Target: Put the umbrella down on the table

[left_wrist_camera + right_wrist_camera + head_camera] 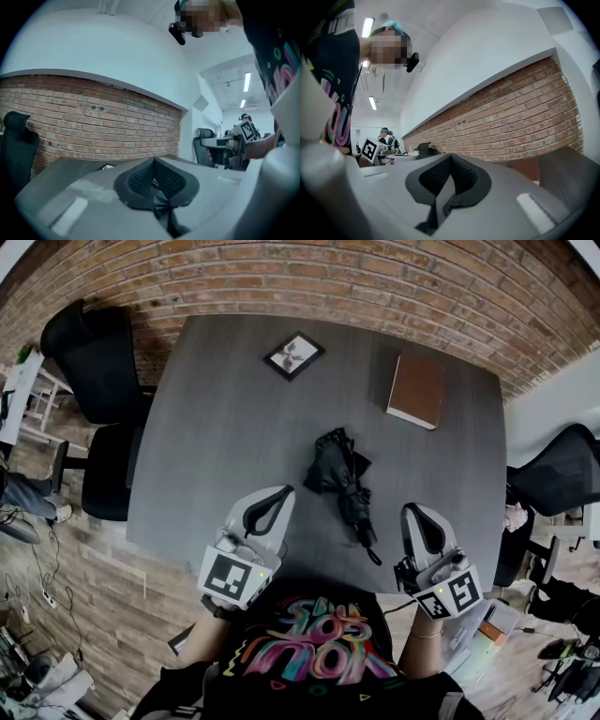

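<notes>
The black umbrella (345,486) lies folded on the dark grey counter (216,427), a little toward 5 o'clock from its middle. Its loosely bunched cloth end points to 11 o'clock. Its slim end and wrist loop point to 5 o'clock, short of the near edge. Neither gripper touches it.

The left gripper (284,491) hangs over the near edge at 7 o'clock, its tip just beside the umbrella's cloth but apart from it. In the left gripper view its fingers (140,176) are closed together at the tips with nothing held. A bit of dark crumpled cloth shows through the gap below them.

The right gripper (411,510) is at 5 o'clock, near the umbrella's slim end and clear of it. In the right gripper view its fingers (464,178) are pressed fully together and empty.

Farther back, a small picture frame (294,355) lies at 12 o'clock and a brown book (416,390) at 2 o'clock, both well apart from the umbrella. A brick wall (309,277) runs behind the counter. A black office chair (89,362) stands at 10 o'clock.
</notes>
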Demonstrator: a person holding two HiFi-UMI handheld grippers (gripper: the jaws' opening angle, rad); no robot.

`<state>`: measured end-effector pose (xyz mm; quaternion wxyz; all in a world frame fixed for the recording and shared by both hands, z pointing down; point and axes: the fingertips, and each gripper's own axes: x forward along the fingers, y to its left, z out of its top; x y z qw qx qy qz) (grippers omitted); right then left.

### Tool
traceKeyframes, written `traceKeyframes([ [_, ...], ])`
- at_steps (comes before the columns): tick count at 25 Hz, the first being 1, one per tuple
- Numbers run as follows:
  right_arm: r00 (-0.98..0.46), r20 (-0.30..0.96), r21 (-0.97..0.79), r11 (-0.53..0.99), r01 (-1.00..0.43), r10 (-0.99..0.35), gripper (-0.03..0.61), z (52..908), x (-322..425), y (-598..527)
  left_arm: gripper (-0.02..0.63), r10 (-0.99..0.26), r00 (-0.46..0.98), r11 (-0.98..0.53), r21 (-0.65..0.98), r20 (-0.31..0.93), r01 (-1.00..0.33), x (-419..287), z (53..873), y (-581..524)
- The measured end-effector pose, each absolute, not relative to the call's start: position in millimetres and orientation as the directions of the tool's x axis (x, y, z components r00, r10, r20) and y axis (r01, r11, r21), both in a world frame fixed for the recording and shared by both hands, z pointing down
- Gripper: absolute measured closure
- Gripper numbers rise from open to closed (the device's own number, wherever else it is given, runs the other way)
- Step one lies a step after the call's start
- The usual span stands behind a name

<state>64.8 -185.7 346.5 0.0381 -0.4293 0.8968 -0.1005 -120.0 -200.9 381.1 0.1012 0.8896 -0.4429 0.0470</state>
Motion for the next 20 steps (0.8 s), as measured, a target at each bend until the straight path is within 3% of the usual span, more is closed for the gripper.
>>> traceKeyframes([
  [20,-0.633,0.041,-0.208,0.613,-0.762,-0.773,0.578,351.2,63.4,-195.3,0.615,-0.759,0.630,-0.622,0.102,0.165,-0.776,-118.0,389.5,-208.5],
])
